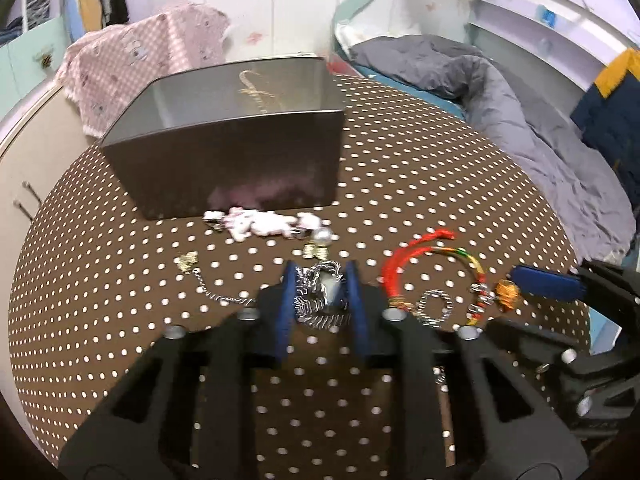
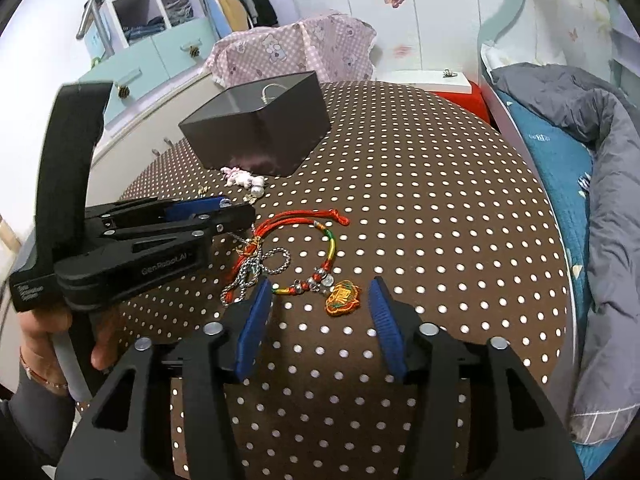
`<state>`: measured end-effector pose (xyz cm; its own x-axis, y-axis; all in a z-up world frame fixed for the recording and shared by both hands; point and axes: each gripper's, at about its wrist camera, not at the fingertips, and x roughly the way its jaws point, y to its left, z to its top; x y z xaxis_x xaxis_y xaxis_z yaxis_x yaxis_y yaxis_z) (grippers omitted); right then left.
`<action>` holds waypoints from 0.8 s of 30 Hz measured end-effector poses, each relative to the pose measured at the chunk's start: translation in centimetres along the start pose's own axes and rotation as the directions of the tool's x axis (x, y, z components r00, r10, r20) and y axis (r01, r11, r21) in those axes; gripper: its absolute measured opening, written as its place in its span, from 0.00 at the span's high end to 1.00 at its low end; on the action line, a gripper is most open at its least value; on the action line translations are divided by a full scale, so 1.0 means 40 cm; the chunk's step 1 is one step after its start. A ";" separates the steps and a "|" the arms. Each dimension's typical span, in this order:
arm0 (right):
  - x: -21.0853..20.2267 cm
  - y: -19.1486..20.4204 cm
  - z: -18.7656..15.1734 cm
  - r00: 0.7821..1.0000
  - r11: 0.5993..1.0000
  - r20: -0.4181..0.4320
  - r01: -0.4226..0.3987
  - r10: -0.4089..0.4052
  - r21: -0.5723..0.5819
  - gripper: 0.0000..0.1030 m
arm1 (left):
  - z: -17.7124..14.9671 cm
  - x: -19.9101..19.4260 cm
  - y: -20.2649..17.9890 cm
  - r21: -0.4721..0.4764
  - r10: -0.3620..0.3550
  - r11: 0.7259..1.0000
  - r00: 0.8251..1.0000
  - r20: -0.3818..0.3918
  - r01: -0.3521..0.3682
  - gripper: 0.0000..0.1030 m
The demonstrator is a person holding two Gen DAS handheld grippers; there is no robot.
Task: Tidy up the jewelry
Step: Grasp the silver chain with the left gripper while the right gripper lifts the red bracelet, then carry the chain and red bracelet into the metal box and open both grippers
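On the dotted worktop point(image 1: 440, 168), my left gripper point(image 1: 322, 280) pinches the silver chain point(image 1: 316, 300); my right gripper point(image 2: 320, 296) stands spread around the red bracelet point(image 2: 320, 248), untouched.

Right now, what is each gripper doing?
Left gripper: fingers closed around the silver chain.
Right gripper: open, holding nothing; the embroidered charm lies between its fingers.

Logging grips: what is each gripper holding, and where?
Left gripper: silver chain, by its bunched middle. Right gripper: open, holding nothing.
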<state>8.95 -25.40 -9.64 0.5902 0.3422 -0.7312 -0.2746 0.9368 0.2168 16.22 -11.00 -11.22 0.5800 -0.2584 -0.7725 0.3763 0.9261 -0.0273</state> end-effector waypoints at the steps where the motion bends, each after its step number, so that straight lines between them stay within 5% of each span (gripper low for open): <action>1: 0.005 0.010 0.001 1.000 1.000 -0.007 0.007 -0.007 -0.016 0.48 | -0.003 -0.004 -0.003 0.004 0.002 1.000 1.000 0.001 -0.002 0.83; 5: 0.029 0.051 0.012 0.999 0.997 -0.037 0.028 -0.031 -0.072 0.41 | -0.012 -0.024 0.024 -0.054 -0.096 0.994 0.995 0.004 0.096 0.84; 10: 0.074 0.113 0.021 0.996 0.984 -0.052 0.068 -0.078 -0.167 0.33 | -0.014 -0.067 0.043 -0.093 -0.138 0.986 0.990 0.038 0.141 0.84; 13: 0.092 0.132 0.029 0.992 0.971 -0.039 0.111 -0.121 -0.212 0.52 | -0.012 -0.091 0.037 -0.089 -0.130 0.987 0.990 0.061 0.135 0.84; 16: 0.101 0.139 0.040 0.991 0.967 -0.042 0.115 -0.128 -0.227 0.89 | -0.019 -0.119 0.033 -0.084 -0.132 0.987 0.988 0.082 0.139 0.84; 24: 0.035 0.122 0.089 0.999 0.993 0.051 0.003 0.003 -0.119 0.89 | 0.016 -0.180 0.042 -0.067 -0.144 0.986 0.978 0.154 0.155 0.84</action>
<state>11.14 -20.10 -7.30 0.6273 0.3482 -0.6966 -0.3612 0.9225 0.1359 13.13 -7.77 -5.28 0.6243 -0.4281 -0.6535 0.4128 0.8909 -0.1893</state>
